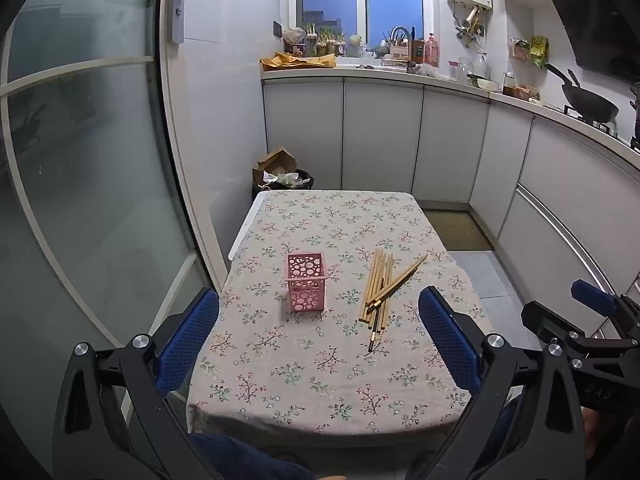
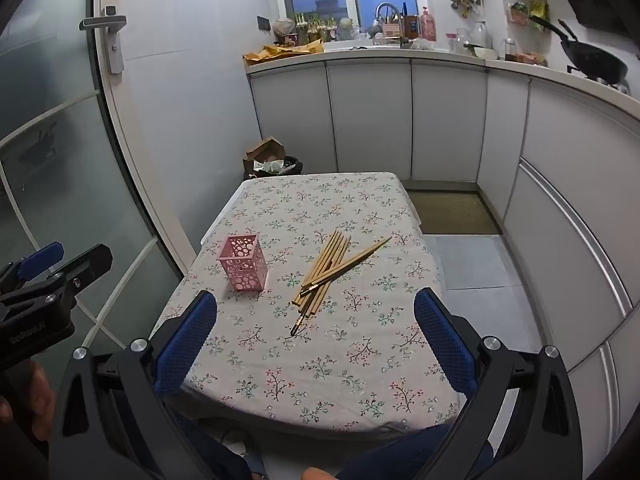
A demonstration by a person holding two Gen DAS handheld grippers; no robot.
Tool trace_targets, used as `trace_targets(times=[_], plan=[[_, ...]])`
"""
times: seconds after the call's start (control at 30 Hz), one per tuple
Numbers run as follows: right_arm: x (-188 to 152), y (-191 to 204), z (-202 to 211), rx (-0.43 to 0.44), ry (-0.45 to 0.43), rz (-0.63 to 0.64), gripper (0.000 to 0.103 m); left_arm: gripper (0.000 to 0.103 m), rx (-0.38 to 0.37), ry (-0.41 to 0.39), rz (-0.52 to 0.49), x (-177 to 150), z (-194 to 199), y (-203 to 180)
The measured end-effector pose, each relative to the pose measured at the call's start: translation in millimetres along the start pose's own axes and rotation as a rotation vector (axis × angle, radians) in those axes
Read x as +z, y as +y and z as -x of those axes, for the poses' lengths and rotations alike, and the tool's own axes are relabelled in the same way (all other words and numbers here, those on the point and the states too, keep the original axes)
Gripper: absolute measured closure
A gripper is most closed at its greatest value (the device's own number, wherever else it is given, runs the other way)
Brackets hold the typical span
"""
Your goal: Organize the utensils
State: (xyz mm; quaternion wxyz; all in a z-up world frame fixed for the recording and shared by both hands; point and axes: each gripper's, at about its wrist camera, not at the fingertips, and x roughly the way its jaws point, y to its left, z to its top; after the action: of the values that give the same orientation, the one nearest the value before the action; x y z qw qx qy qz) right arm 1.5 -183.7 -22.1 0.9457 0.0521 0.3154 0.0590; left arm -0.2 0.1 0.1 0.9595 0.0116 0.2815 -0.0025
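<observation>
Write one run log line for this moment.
left tool: open | right tool: open | chopsticks: on tablecloth | pink holder: upright, empty

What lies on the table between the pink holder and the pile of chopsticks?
Nothing: only bare flowered tablecloth separates the pink holder from the chopsticks, clear in both wrist views.

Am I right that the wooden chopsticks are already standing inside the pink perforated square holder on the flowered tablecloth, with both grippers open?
Not quite. The wooden chopsticks lie in a loose pile on the flowered tablecloth, beside the pink perforated square holder, which looks empty. Both wrist views show this. The left gripper and right gripper are indeed open.
</observation>
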Motion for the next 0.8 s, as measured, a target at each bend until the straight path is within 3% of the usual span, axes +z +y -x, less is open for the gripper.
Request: trace_targets(times=[0.8], plan=[[-1.3, -4.8, -4.1, 0.017, 0.001, -0.031, 0.007, 0.007, -0.008, 0.002, -0.011, 1.1, 3.6, -5.4]])
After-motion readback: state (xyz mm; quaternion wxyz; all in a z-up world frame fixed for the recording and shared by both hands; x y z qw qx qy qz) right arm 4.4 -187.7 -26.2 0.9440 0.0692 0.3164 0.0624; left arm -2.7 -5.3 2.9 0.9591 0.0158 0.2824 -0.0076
